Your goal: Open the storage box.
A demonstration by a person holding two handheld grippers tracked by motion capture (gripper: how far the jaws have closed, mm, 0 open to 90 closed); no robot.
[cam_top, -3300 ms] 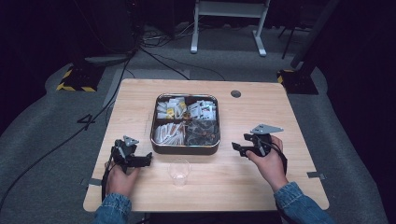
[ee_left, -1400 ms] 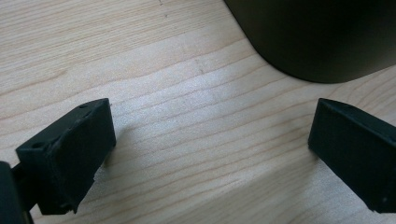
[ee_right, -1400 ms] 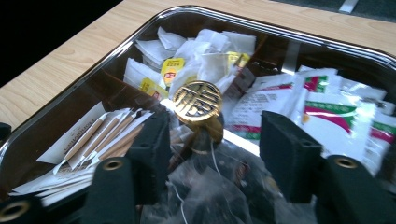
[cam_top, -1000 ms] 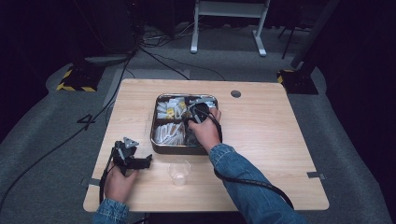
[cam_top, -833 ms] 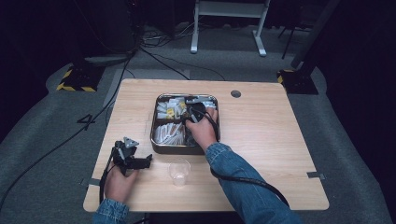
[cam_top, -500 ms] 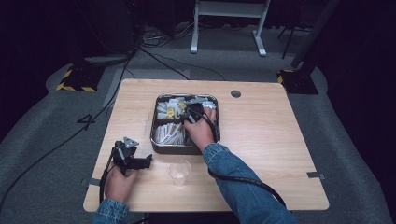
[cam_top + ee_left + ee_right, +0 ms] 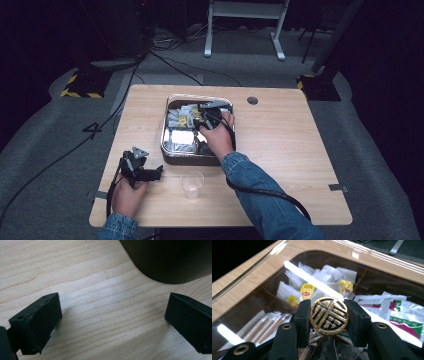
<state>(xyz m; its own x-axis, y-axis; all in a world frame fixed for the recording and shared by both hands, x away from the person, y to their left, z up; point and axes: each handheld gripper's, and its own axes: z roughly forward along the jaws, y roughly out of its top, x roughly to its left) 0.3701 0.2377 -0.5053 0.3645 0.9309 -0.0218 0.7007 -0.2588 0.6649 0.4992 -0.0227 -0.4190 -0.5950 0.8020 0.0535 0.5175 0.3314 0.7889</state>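
Note:
A metal box [image 7: 168, 150] with a clear lid [image 7: 274, 272] stands mid-table. At the lid's centre is a round black and gold knob [image 7: 329, 316]. My right gripper [image 7: 329, 315] is shut on that knob, one pad on each side; its jaws have just been closing with the knob between them. From above, the right gripper [image 7: 206, 116] reaches over the box's middle. My left gripper [image 7: 157, 173] rests on the table at the front left, pointing right. Its jaws [image 7: 112, 320] stand wide open over bare wood, with the box's dark wall [image 7: 170, 257] just ahead.
A clear plastic cup [image 7: 192, 184] stands in front of the box, right of the left gripper. Under the lid lie tea bags [image 7: 307, 291], white and green sachets [image 7: 402, 312] and paper-wrapped sticks [image 7: 262, 327]. A round hole [image 7: 252, 100] sits near the table's far edge.
The right hand has come from the table's right side to the box, then edged slightly left over its middle. The left hand has stayed put.

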